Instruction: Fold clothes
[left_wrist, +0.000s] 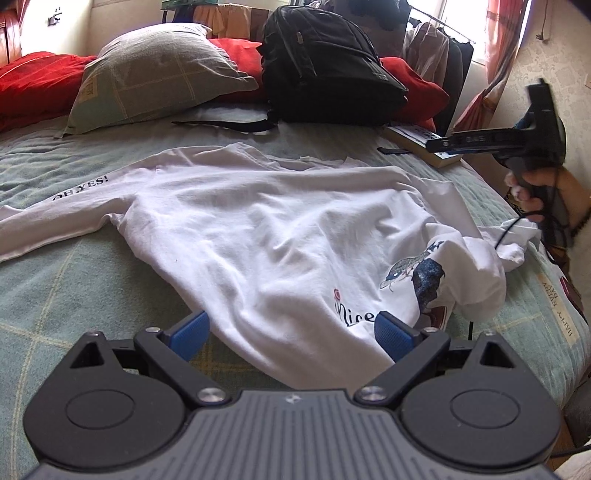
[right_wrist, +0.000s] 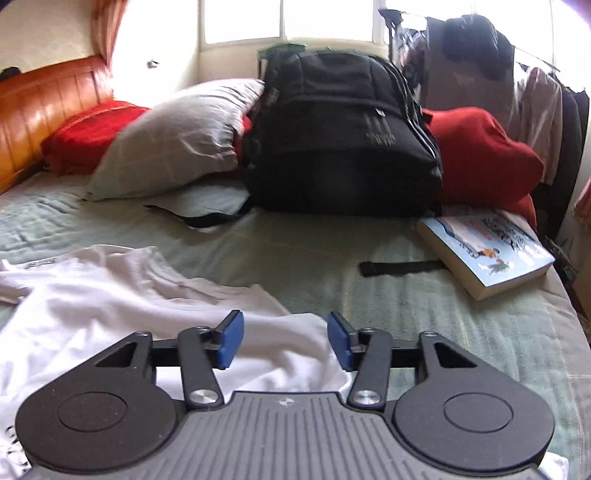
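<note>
Across the bed (right_wrist: 369, 266), against its head edge, a black backpack (right_wrist: 340, 140) leans on red bedding (right_wrist: 480, 155) beside a grey pillow (right_wrist: 177, 140); a book (right_wrist: 487, 251) lies near the right edge. Mid-bed sprawls the white T-shirt (left_wrist: 258, 229), rumpled, one sleeve reading "OH YES!", printed hem bunched. Left gripper (left_wrist: 291, 338) is spread wide over the hem, empty; right gripper (right_wrist: 286, 339) stands parted, pinching nothing.

My bedroom, daylight behind the bed

Bright window (right_wrist: 280, 18) glares above my wooden headboard (right_wrist: 44, 110); pale patterned wall (left_wrist: 535, 74), reddish curtain (left_wrist: 498, 66), clothes rail (right_wrist: 535, 85) at right.
</note>
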